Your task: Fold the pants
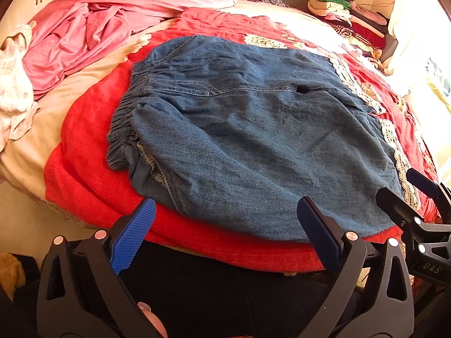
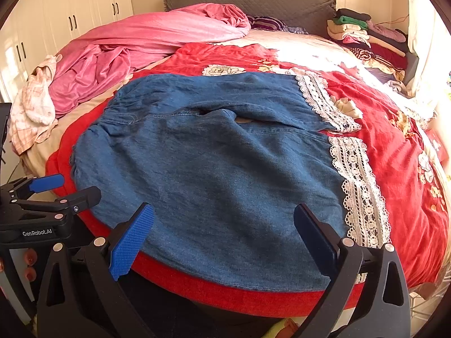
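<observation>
Blue denim pants point(image 1: 248, 129) with white lace hems spread flat on the red floral bedspread point(image 1: 93, 186).
Left wrist view: left gripper point(image 1: 225, 233) spread wide, empty, at the bed's near edge just short of the pants. Right wrist view: right gripper point(image 2: 222, 242) likewise spread, empty, over the pants' near edge; pink crumpled quilt point(image 2: 135, 53) far left.

Home bedroom: bed point(image 2: 394, 129), grey headboard point(image 2: 253, 2), white wardrobes point(image 2: 70, 5), stacked clothes point(image 2: 363, 36).
</observation>
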Motion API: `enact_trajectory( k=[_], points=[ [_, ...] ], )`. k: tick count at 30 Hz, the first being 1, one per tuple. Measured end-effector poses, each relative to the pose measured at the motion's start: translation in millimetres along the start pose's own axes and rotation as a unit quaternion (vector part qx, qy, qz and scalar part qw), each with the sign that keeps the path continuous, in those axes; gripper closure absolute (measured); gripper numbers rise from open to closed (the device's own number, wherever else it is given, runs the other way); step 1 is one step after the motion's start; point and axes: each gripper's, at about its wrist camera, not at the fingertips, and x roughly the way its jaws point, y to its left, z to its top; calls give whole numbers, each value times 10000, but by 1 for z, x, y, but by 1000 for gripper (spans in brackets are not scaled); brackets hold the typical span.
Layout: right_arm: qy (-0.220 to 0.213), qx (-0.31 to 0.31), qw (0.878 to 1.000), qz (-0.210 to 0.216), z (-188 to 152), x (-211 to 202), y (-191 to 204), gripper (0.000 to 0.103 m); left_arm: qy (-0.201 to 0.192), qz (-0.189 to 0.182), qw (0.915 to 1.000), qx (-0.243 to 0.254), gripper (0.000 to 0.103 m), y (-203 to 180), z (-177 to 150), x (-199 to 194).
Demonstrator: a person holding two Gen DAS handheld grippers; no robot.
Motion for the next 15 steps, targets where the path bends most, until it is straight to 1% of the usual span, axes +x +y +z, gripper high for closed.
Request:
enact_trajectory(
  k=[15],
  points=[
    [61, 3, 10000, -24, 6, 7, -1, 4, 61, -5, 10000, -42, 9, 7, 3, 6]
  ],
)
